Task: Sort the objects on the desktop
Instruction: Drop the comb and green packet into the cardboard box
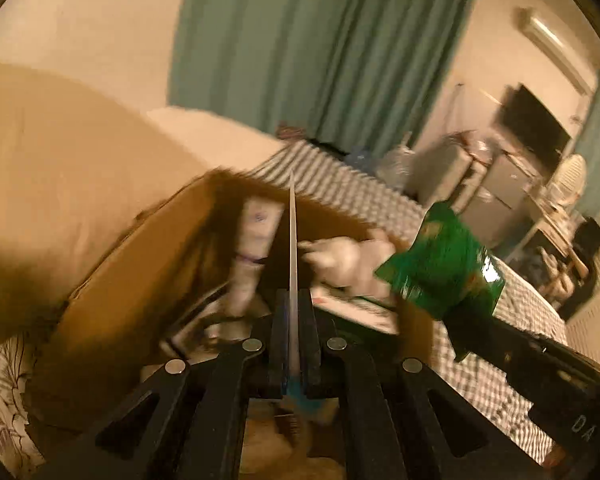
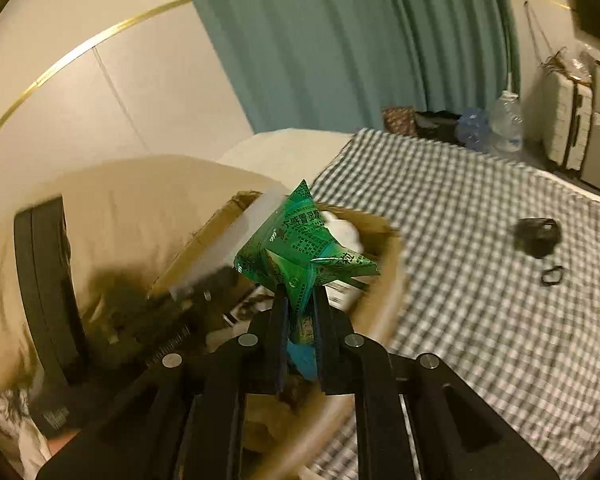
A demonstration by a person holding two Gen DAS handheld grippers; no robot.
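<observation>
Plainly, the left gripper (image 1: 294, 320) is clamped on a thin white card or flat sheet (image 1: 292, 232), seen edge-on and standing up between its closed fingers. The right gripper (image 2: 300, 320) pinches a crumpled green packet (image 2: 300, 248) by its lower end, the jaws nearly together on the foil, though how firmly they press is hard to tell. Both are held in the air over an open cardboard box (image 1: 148, 280) that sits on a bed with a checked cover (image 2: 460, 240). Inside the box lie a white printed carton (image 1: 256, 240), some white crumpled stuff (image 1: 348, 260) and a flat printed item (everything blurred, so I cannot name them better). A small black object (image 2: 536, 236) and a black loop (image 2: 552, 274) lie on the cover well apart from the box.

Judging by the task, both things are headed into the box. The risks, as I read them: the packet is held only by a corner, so a slack grip could drop it outside the box rim; the card, standing tall and thin, could swing in the grip or catch the box flap on the way down. The two grippers are near each other and could knock together over the opening.
</observation>
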